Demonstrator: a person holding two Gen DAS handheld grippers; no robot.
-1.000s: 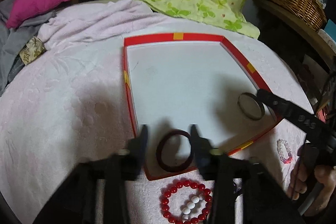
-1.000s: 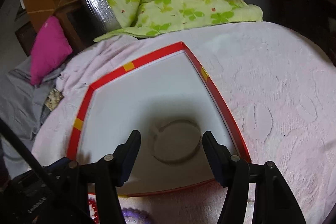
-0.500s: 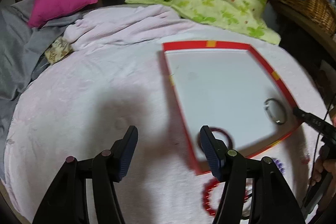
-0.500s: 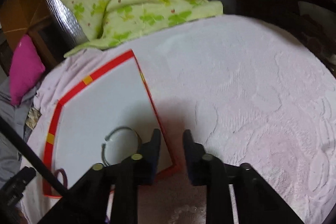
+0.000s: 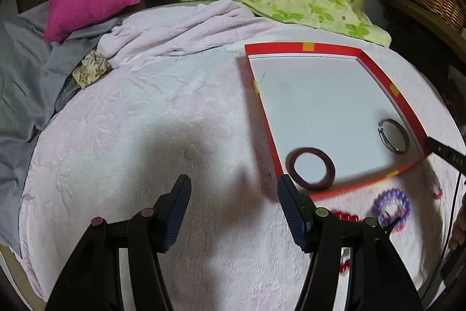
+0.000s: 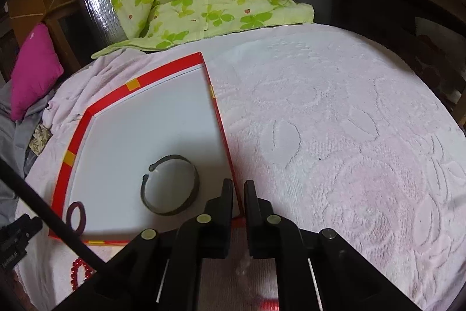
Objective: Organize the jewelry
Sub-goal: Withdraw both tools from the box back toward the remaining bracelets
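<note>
Just right of my wide-open, empty left claw [image 5: 234,204] lies the dark red bangle [image 5: 313,168]; my right claw [image 6: 238,201], nearly closed, straddles the tray's rim [image 6: 222,133].

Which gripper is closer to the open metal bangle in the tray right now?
Right. The right gripper sits just beside the metal bangle, at the tray wall. The left gripper hangs outside the tray's opposite side, by the dark red bangle.

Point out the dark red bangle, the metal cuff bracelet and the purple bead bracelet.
dark red bangle [image 5: 328,168]: left wrist view, right rim.
metal cuff bracelet [image 6: 194,185]: right wrist view, right band.
purple bead bracelet [image 5: 403,198]: left wrist view, upper beads.
</note>
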